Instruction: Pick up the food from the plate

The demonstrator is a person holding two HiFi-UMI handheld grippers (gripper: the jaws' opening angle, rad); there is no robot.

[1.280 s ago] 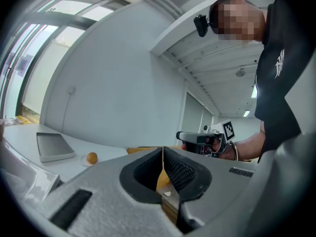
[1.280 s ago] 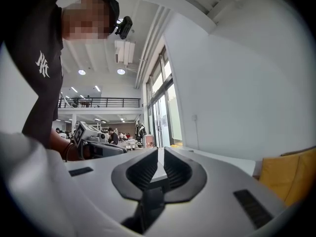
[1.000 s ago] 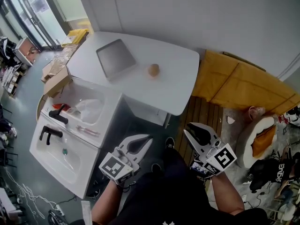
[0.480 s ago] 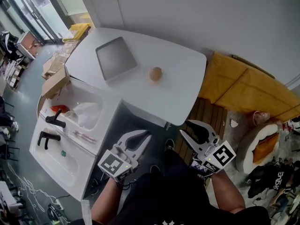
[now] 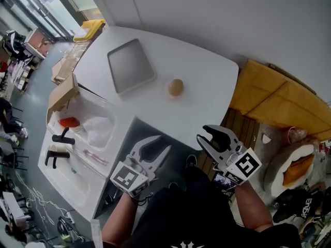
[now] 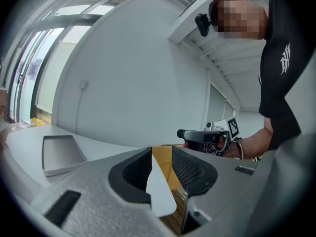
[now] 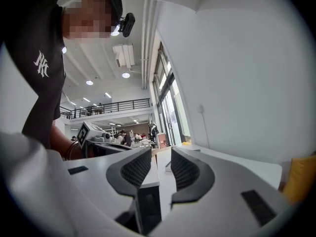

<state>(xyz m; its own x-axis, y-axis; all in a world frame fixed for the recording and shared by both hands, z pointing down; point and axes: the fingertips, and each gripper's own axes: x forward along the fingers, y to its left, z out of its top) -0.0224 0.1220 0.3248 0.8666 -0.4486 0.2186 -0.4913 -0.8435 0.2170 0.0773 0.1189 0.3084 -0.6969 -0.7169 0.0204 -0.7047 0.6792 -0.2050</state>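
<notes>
Right gripper view: logo [image 7: 42, 64], parted tongs [image 7: 161, 154]

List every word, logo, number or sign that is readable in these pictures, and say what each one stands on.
"NY", as a white interlocked monogram, as far as it reads: on the person's black shirt.
White lettering on the black item on the floor: too blurred to read.
Left marker cube and right marker cube: black-and-white square patterns, no letters.

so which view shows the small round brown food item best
The head view: the small round brown food item lies in plain sight on the white table. Neither gripper view shows it.
</notes>
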